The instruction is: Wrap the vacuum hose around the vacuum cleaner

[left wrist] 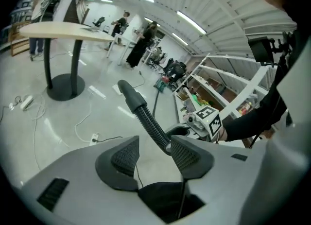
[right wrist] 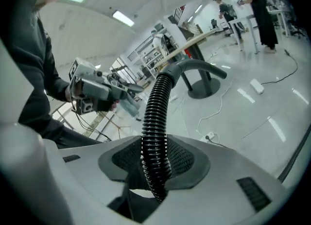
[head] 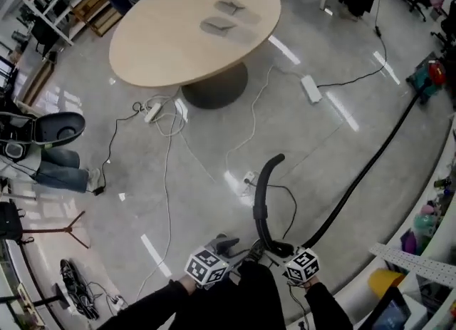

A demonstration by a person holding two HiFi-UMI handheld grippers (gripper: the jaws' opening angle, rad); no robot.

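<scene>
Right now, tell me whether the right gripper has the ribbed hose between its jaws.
Yes: in the right gripper view the ribbed hose runs between the pads of the right gripper, pressed from both sides.

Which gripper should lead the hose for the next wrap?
Right, probably. The right gripper is clamped on the hose near its curved end. The left gripper stands open and empty, the hose only passing beyond its jaws, so it would need to grab first.

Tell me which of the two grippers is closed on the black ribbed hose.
The right gripper: its pads press the vacuum hose from both sides. The left gripper has its jaws apart and grips nothing.
</scene>
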